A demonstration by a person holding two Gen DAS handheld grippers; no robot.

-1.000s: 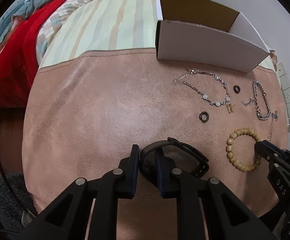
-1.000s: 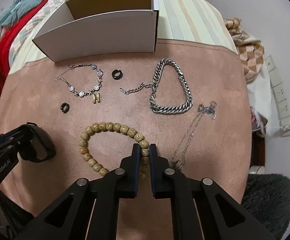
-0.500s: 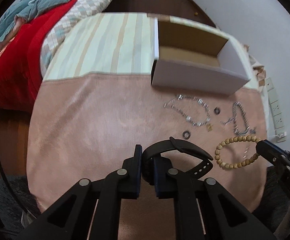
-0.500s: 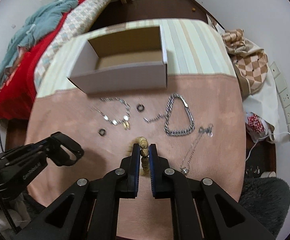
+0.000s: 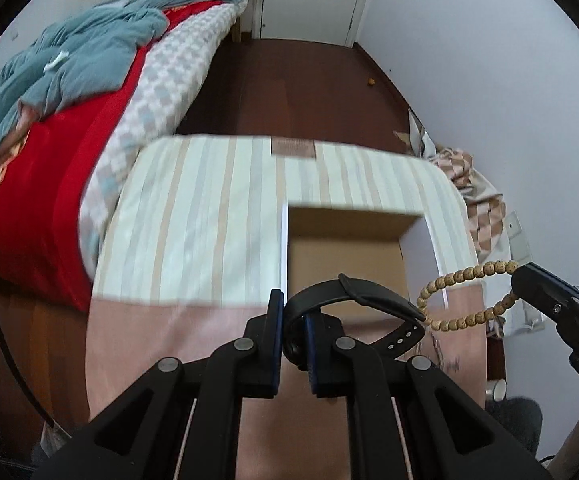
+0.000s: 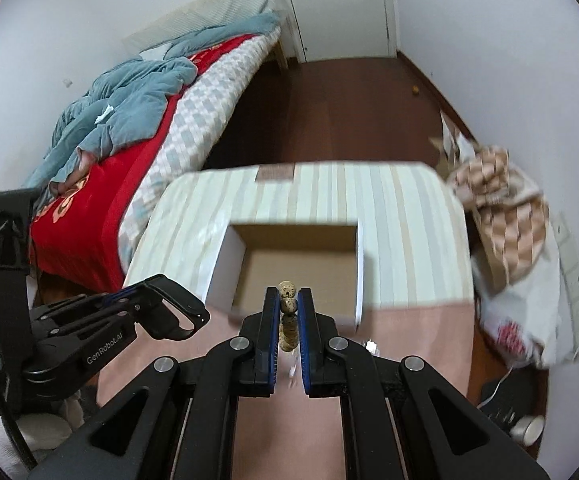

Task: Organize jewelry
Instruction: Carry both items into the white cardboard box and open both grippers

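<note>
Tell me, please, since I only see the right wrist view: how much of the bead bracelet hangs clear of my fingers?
Observer: In the left view the wooden bead bracelet hangs as an open loop from the right gripper.
Operator: Thank you. What is the left gripper carrying?
Observer: The left gripper is shut on a black watch strap, its holed tail trailing rightward.
Operator: Do the two touch?
Observer: They overlap in that view; I cannot tell contact.

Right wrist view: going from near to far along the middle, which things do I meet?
Right claw shut on the wooden bead bracelet → open cardboard box → striped cloth → dark wooden floor → white door.
</note>
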